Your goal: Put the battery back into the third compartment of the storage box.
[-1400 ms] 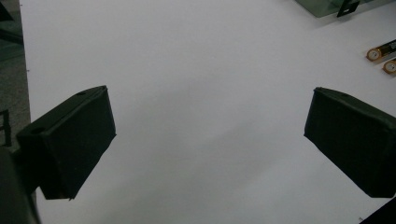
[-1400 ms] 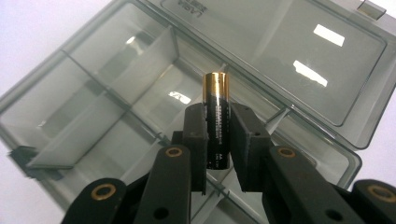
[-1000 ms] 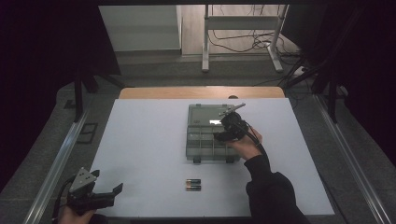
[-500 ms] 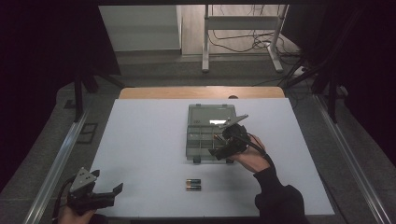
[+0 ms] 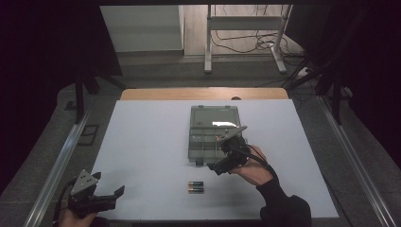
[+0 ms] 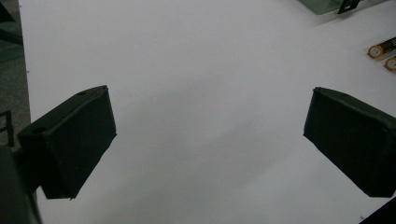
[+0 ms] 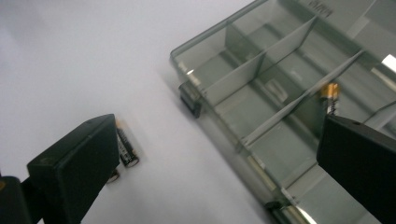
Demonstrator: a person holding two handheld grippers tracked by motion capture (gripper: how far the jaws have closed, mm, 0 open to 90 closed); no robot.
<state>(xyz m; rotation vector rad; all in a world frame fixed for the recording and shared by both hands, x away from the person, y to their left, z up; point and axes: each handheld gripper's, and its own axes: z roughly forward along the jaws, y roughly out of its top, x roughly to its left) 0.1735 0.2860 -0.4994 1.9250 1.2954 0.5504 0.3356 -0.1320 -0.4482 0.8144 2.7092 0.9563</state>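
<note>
With one battery already boxed, the right gripper hangs wide over the organizer near two batteries (left gripper idles, wide).

A person works at a white-topped bench under dim light. The right gripper, jaws parted, hangs over the near right corner of an open, clear compartment box, the hand behind it and a dark sleeve at the bench's near edge. Two batteries lie side by side on the bench just in front of the box. Well apart, at the near left corner, the left gripper rests low with jaws spread wide and nothing between them.
</note>
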